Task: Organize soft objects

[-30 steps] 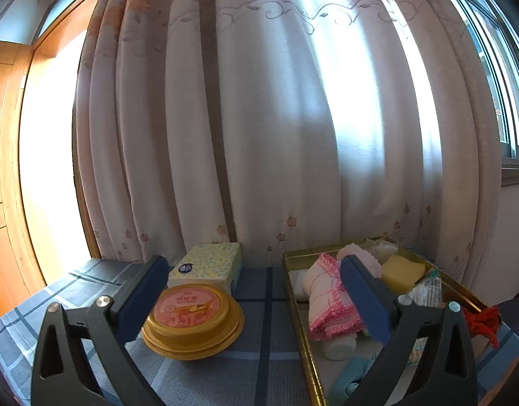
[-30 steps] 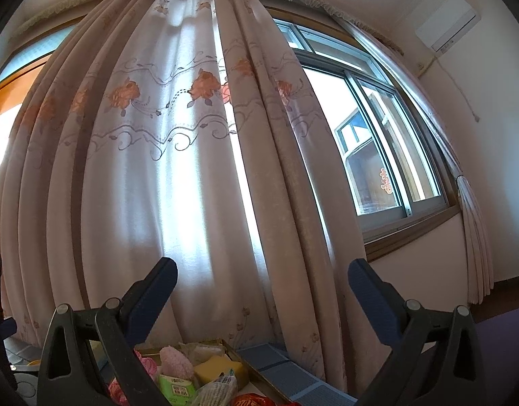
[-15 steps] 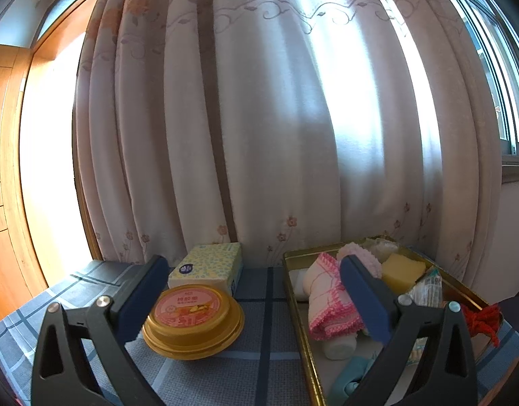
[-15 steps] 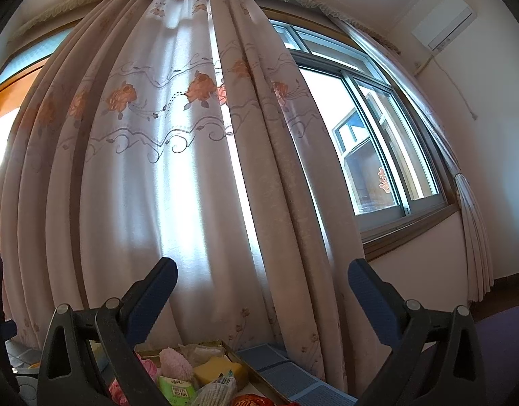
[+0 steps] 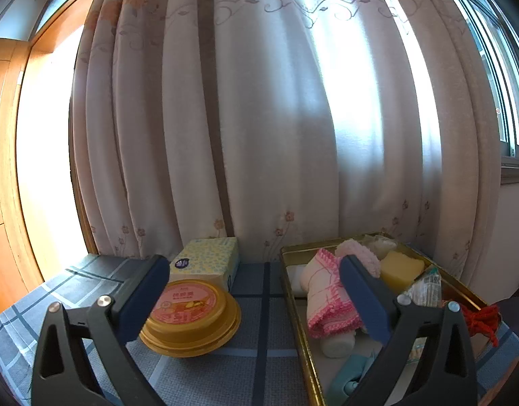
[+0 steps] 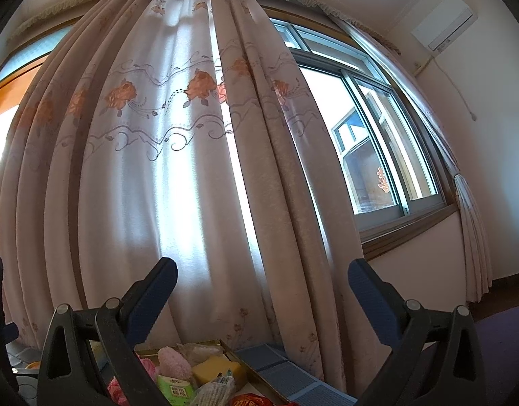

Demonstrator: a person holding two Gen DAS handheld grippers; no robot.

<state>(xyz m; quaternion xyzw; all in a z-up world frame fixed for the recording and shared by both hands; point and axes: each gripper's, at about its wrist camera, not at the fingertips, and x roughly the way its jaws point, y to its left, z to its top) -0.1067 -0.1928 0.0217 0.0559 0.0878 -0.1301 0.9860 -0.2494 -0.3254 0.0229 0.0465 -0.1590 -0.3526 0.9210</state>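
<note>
While your left gripper (image 5: 254, 282) hung spread and empty, the pink towel roll (image 5: 327, 296) lay in the gold tray (image 5: 295, 318) just inside its right finger, long axis running away from you. Your right gripper (image 6: 261, 284), likewise spread and empty, pointed above that tray, farther off.

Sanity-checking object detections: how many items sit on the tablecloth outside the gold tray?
2 visible: a round yellow container in front, and a tissue box right behind it, both left of the gold tray. The left gripper may hide others.
</note>
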